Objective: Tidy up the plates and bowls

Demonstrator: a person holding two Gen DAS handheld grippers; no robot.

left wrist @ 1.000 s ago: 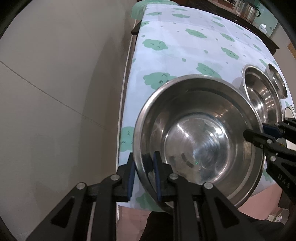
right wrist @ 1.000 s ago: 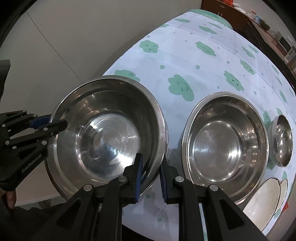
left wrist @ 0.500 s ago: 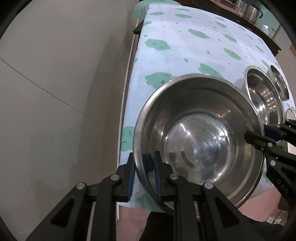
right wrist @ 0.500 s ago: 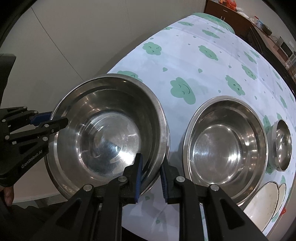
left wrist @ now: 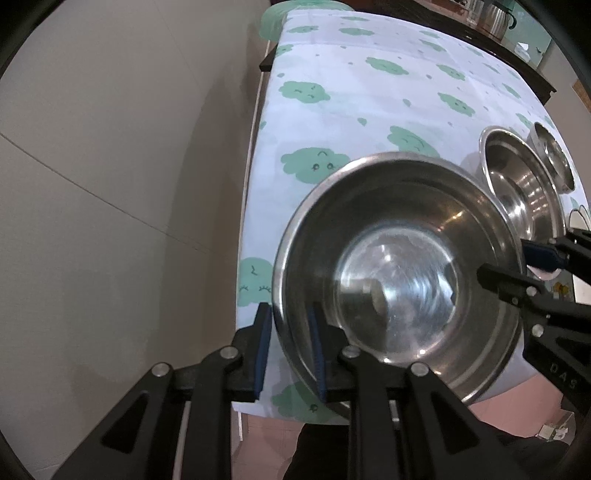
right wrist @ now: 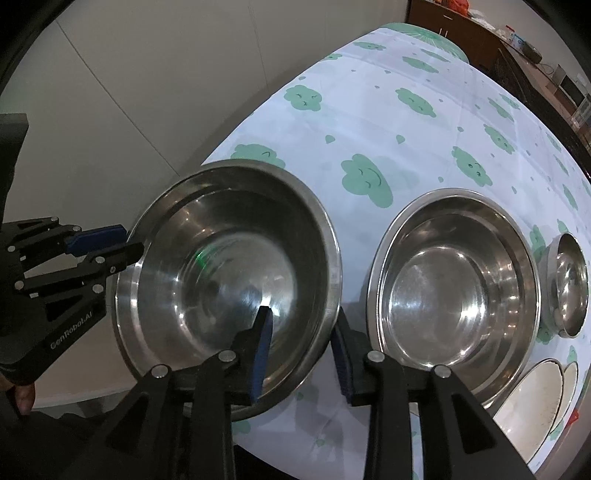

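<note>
A large steel bowl sits at the near left corner of the cloud-print tablecloth. My left gripper straddles its left rim, jaws parted with a gap at the outer pad. My right gripper straddles its right rim, jaws wide apart; it also shows in the left wrist view. A second large steel bowl stands just right of it, then a small steel bowl.
White plates lie at the near right table edge. The table's left edge drops to a tiled floor. A dark cabinet with a kettle stands beyond the far end.
Both grippers have opened on the bowl's rim; the right jaws spread widest. The bowl sits lower, resting on the cloth.
</note>
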